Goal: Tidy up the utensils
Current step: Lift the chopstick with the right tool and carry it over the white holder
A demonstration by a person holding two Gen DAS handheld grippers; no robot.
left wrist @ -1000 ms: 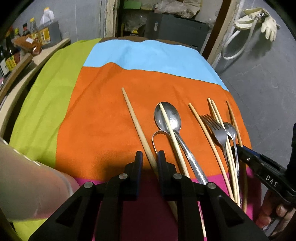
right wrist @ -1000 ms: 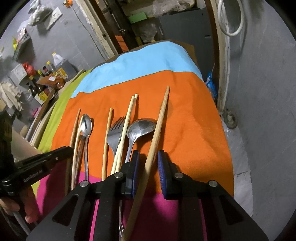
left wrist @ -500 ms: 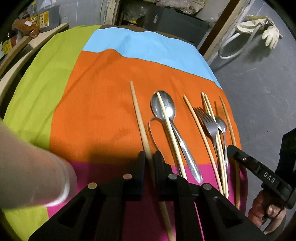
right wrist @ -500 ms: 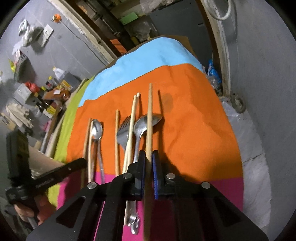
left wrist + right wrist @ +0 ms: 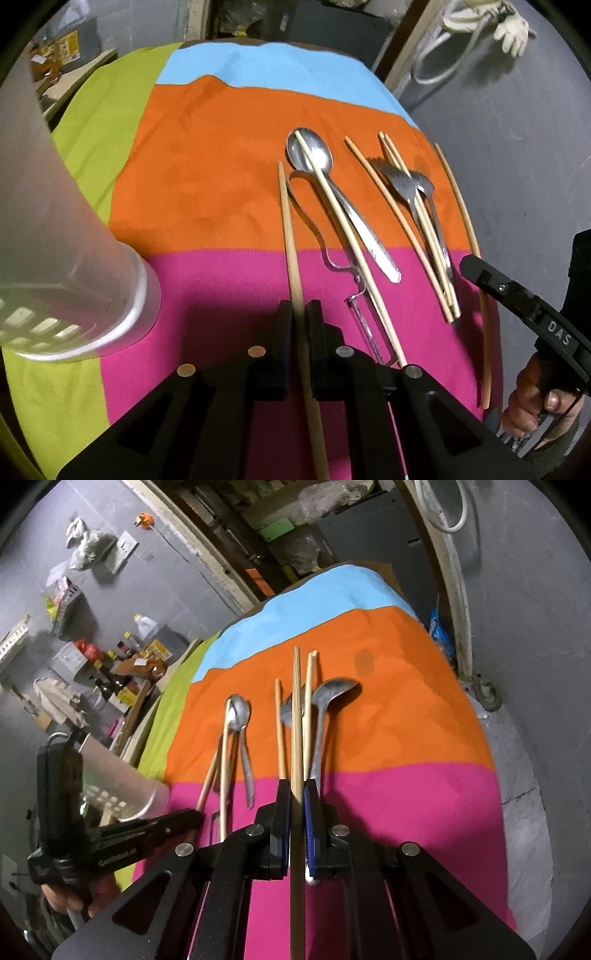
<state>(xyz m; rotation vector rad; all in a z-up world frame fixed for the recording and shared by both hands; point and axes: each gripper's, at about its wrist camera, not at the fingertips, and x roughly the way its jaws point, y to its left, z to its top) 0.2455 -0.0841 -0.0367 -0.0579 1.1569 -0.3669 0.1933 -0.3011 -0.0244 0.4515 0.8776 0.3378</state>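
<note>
Wooden chopstick point(image 5: 291, 236) (slim, round) pinched in left hand-held gripper point(image 5: 298, 314), fuzzy cloth point(image 5: 207, 177)

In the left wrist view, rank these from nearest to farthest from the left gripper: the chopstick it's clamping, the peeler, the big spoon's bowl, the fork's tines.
1. Chopstick: clamped in the left gripper.
2. Peeler: just right of the fingers, on the pink band.
3. Big spoon's bowl and fork's tines: both far up on the orange band, the fork further right; too close to call.
</note>
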